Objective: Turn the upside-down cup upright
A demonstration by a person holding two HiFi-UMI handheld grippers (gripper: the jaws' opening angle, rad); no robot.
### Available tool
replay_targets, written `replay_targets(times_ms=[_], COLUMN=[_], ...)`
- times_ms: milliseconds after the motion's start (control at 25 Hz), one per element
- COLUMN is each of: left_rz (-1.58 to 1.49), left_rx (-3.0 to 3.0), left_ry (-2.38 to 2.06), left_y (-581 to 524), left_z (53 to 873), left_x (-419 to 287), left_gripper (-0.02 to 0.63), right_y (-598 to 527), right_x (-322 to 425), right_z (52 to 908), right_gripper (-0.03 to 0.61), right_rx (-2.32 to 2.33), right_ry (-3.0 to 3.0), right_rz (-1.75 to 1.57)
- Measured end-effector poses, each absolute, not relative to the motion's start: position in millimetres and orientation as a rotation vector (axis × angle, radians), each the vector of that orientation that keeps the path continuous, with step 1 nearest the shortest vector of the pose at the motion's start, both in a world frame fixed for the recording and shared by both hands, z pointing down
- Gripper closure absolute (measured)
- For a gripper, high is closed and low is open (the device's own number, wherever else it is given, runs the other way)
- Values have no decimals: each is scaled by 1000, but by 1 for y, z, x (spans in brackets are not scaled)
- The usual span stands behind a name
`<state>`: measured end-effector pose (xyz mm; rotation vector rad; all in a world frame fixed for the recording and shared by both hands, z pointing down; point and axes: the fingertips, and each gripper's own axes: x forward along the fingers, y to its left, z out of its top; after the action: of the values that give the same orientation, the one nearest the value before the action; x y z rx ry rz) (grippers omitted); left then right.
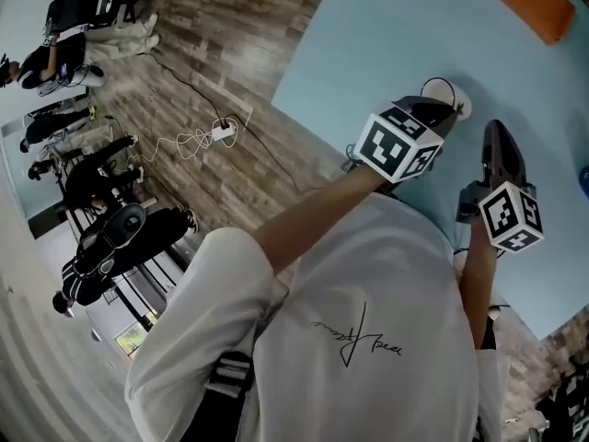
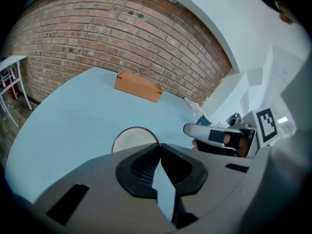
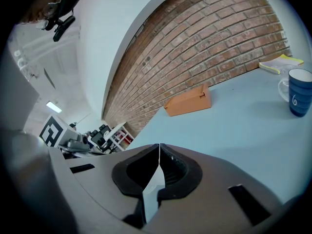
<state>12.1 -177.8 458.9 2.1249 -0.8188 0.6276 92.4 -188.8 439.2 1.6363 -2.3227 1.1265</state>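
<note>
Brick wall runs behind a light blue desk [image 1: 386, 35], and a person leans over it with tongs in each hand. The cup [image 2: 131, 139], white with a dark edge, stands on the desk at the upper right of the head view. In the left gripper view it sits low in the middle, just beyond the tips of the left tongs [image 2: 159, 147].

These tongs are closed, tip against tip, right at the edge of the cup. I cannot tell whether they pinch a thin part of it or only touch it. The right tongs [image 3: 158, 152] are also closed, with nothing between them, and hang beside the left ones. An orange box [image 2: 138, 86] lies far back near the wall, and a blue mug [image 3: 298, 99] stands at the right edge of the right gripper view, well apart.

I think the danger is a push: closed tips against the smooth cup may slide it away or knock it over. A pinch on the edge alone could also slip when the cup is turned.
</note>
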Motion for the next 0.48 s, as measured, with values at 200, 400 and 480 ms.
replay_targets(times_ms=[200,400,480], left_rz=[653,679,703], left_rx=[2135,2130,2131], left_ry=[-828,-816,-816], left_y=[-169,-176,-180], left_z=[454,463,464], left_x=[-2,5,11], left_gripper=[589,589,589], right_y=[-184,-189,-191], right_x=[74,81,85], right_z=[435,444,447], right_gripper=[557,557,557], right_rx=[1626,1639,1637], right_ry=[-2348,-2329,-2327], right_rz=[1124,1132,1142])
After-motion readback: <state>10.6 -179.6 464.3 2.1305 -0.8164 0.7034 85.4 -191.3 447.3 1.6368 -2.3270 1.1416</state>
